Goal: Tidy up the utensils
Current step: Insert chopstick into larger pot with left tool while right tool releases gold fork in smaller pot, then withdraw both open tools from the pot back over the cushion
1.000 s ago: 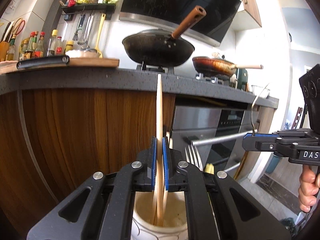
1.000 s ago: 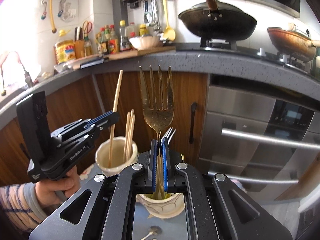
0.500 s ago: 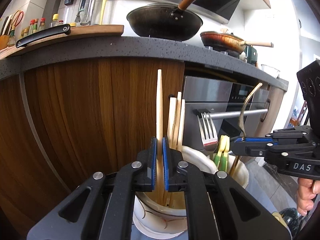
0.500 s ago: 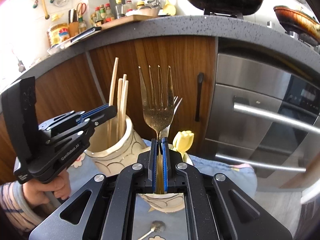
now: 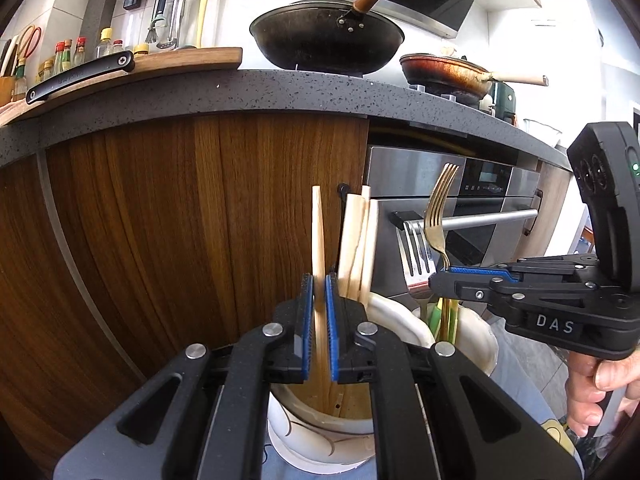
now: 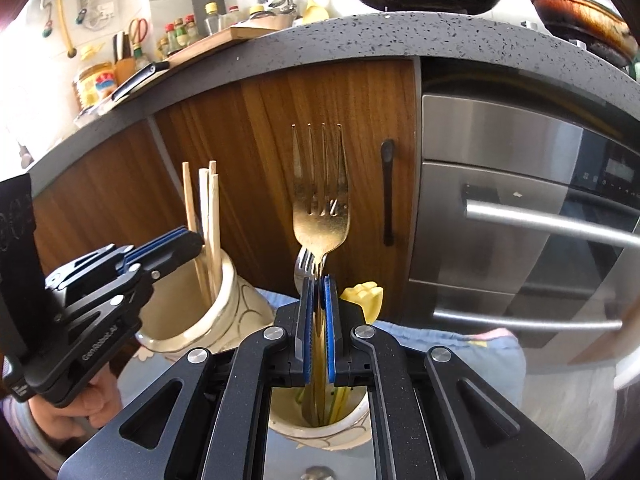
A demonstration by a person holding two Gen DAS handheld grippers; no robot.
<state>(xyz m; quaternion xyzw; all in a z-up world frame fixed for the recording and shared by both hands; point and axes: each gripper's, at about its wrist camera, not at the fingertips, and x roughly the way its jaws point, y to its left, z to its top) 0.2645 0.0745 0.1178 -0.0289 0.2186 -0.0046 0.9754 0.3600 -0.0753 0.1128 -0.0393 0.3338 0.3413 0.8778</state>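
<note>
2 holders, 2 utensils, both in hand. Left gripper (image 5: 319, 312): jaws closed to a narrow slit, clamped on a single chopstick (image 5: 318, 232), held upright with its lower end already inside the chopstick holder (image 5: 320, 428). 3 more chopsticks (image 5: 358, 244) stand in that holder, just right of the held one.

Right gripper (image 6: 319, 312): jaws likewise pinched nearly shut, on the neck of the gold fork (image 6: 320, 204), tines up. Its handle reaches down into the fork holder (image 6: 320, 428), which also carries a silver fork (image 5: 416, 256) and a yellow-green utensil (image 6: 362, 296). Whether either tip touches the bottom of its holder, we cannot tell.

Change over the last second: in the earlier right wrist views the gold fork stood higher against the cabinet and the fork holder sat smaller below; now the gripper has come down and the holder mouth fills the gap under the jaws. The left gripper has tilted down slightly and otherwise held its place, chopstick unchanged.

Reading: we judge both insertions nearly complete. Next step is probably to open each pair of jaws and let the utensils drop. Both holders sit on a blue cloth (image 6: 460, 344), below the dark worktop (image 5: 280, 92) edge. Risk: the fork tipping against the rim on release.
</note>
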